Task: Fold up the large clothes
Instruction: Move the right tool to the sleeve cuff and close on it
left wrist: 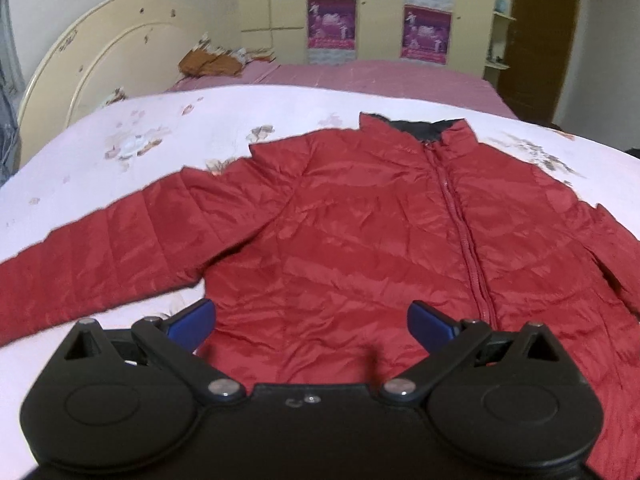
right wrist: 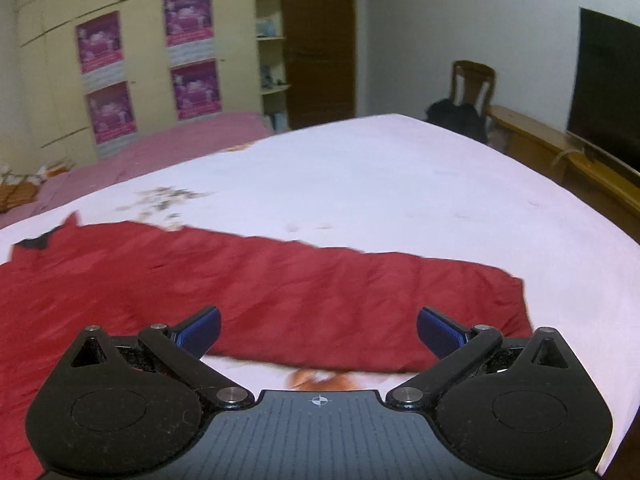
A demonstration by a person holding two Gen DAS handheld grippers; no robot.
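Observation:
A red quilted jacket (left wrist: 360,240) lies flat and zipped, front up, on a white floral bed sheet (left wrist: 120,152). Its collar points away and both sleeves are spread out. My left gripper (left wrist: 312,320) is open and empty, over the jacket's lower left body near the armpit of the left sleeve (left wrist: 100,256). In the right wrist view the jacket's right sleeve (right wrist: 360,292) stretches to the right, its cuff (right wrist: 516,308) near my right fingertip. My right gripper (right wrist: 318,330) is open and empty, just above the sleeve's near edge.
A pink bed (left wrist: 380,76) stands behind the sheet with a brown cloth (left wrist: 208,62) on it. Cream headboard (left wrist: 92,60) at left. Wardrobe with posters (right wrist: 152,64), a door (right wrist: 320,44), a chair (right wrist: 472,84), a wooden bench (right wrist: 560,152) and a dark screen (right wrist: 608,84) surround.

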